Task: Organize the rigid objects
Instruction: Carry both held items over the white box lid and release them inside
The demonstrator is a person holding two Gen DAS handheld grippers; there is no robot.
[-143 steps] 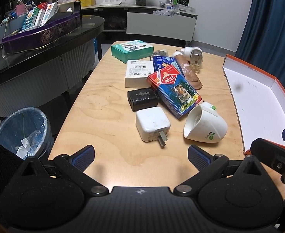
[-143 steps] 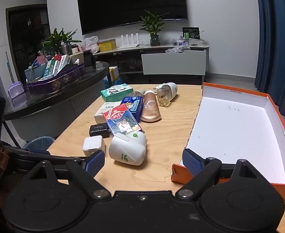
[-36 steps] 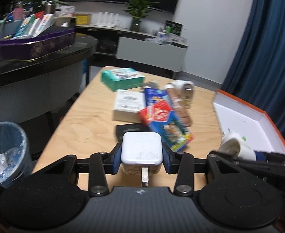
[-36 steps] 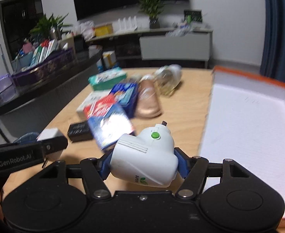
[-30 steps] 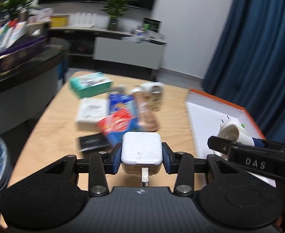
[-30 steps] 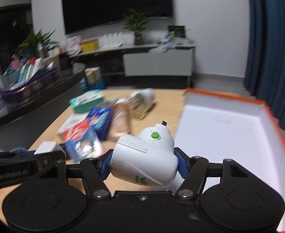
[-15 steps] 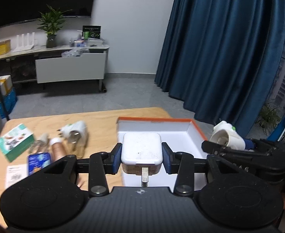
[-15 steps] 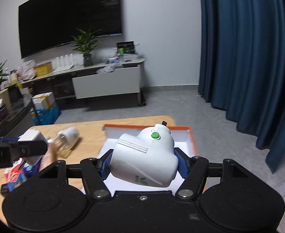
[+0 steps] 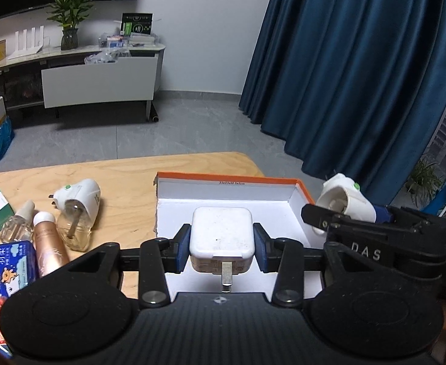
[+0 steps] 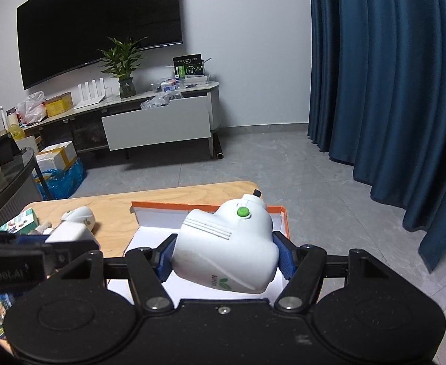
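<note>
the left gripper (image 9: 222,243) held a white square charger (image 9: 221,232) tight between its two blue pads, with the metal prong pointing back at 6 o'clock. the right gripper (image 10: 224,260) held a white plug-in device (image 10: 226,251) with a green button, and its jaws were squeezed on the fat sides of it. in the left wrist view that same device showed at 3 o'clock, next to the far right corner of the box. both things hung in the air over the orange box (image 9: 226,178) with the white inside, which sat on the wooden table (image 9: 125,179). nothing lay in the part of the box that showed. more things waited on the table at 9 o'clock: another white plug-in device (image 9: 80,193) on a small bottle, a shiny pink bottle (image 9: 48,245) and a blue pack (image 9: 14,261). the step looked like putting both held things down in the box. to do it well, each hand should go low until its thing almost touches the white floor, then let go softly so nothing bounces. the round device could roll, so it should go flat side down near a wall. the two hands were close, so they should pick spots apart and not bump.
</note>
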